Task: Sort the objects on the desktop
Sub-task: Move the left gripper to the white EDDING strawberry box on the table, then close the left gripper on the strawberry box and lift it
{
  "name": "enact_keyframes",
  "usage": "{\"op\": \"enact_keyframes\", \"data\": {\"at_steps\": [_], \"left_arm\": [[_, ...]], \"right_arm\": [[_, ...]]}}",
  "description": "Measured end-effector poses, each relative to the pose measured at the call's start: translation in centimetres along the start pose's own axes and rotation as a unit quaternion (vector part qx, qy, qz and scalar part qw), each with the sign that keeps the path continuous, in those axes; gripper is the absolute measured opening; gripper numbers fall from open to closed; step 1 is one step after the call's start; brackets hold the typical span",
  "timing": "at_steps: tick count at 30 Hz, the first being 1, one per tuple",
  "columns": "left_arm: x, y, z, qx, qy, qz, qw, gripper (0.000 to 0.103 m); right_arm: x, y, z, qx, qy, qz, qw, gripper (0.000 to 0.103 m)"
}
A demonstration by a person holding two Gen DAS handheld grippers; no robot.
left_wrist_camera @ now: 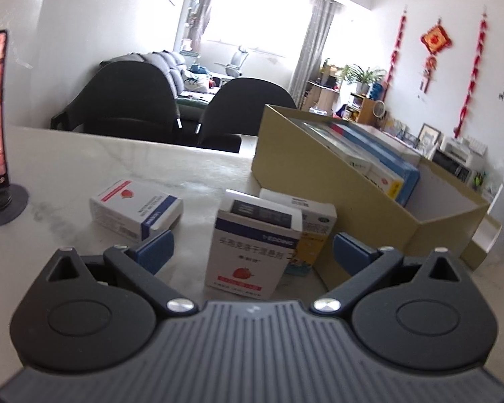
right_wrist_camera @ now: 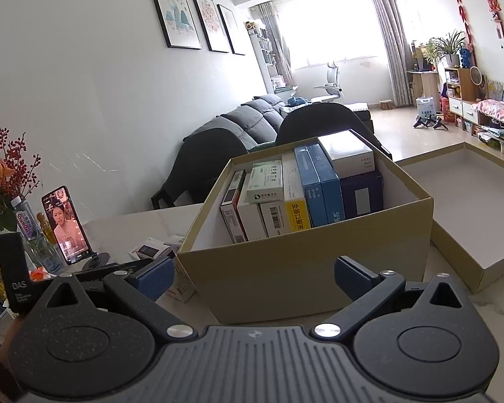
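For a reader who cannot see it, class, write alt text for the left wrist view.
An open left claw faces an upright white medicine box with a red fruit picture, standing on a pale table. A second white box lies to its left; a cardboard box holding more packets sits to the right.

A pale marble-patterned table (left_wrist_camera: 84, 168) carries everything. A tan cardboard box (right_wrist_camera: 302, 268) sits on it, with its lid (right_wrist_camera: 470, 235) lying open side up just beside it. Close to the box stand two small cartons: a white one with a red fruit picture (left_wrist_camera: 248, 262), upright, and a yellow-and-white one (left_wrist_camera: 314, 235) touching it from behind. Another white carton (left_wrist_camera: 134, 208) lies flat, a little apart from them. Toward the table's far end, a phone on a round stand (right_wrist_camera: 69, 225) is propped upright, near a glass vase of flowers (right_wrist_camera: 33, 235).
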State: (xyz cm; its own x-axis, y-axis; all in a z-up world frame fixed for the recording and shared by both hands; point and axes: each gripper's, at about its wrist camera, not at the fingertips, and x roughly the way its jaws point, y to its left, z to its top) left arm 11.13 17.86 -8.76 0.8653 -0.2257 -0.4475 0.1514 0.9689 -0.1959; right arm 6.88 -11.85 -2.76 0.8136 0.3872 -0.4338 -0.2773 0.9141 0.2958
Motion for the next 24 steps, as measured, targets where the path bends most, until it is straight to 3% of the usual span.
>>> {"op": "enact_keyframes", "data": {"at_steps": [5,13,16,17,24], "left_arm": [[1.3,-0.5,-0.5,0.017,0.008,0.009,0.9998,0.101],[2.3,0.0,-1.0,-0.002,0.015,-0.008,0.9998,0.085],[2.3,0.0,-1.0,0.000,0.015,0.001,0.9999,0.072],[2.4,0.1,-1.0,-0.002,0.017,0.003,0.9999,0.063],[2.0,0.3,-0.9,-0.017,0.018,0.004,0.9997,0.061]], "right_arm": [[0.3,-0.3,-0.1,0.003,0.004,-0.001,1.000,0.102],[0.8,-0.4,-0.2,0.006,0.010,0.000,1.000,0.102],[0.9,-0.4,-0.3,0.007,0.011,0.001,1.000,0.102],[0.9,-0.4,-0.3,0.007,0.011,0.002,1.000,0.102],[0.8,-0.2,-0.5,0.005,0.014,0.005,1.000,0.102]]}}
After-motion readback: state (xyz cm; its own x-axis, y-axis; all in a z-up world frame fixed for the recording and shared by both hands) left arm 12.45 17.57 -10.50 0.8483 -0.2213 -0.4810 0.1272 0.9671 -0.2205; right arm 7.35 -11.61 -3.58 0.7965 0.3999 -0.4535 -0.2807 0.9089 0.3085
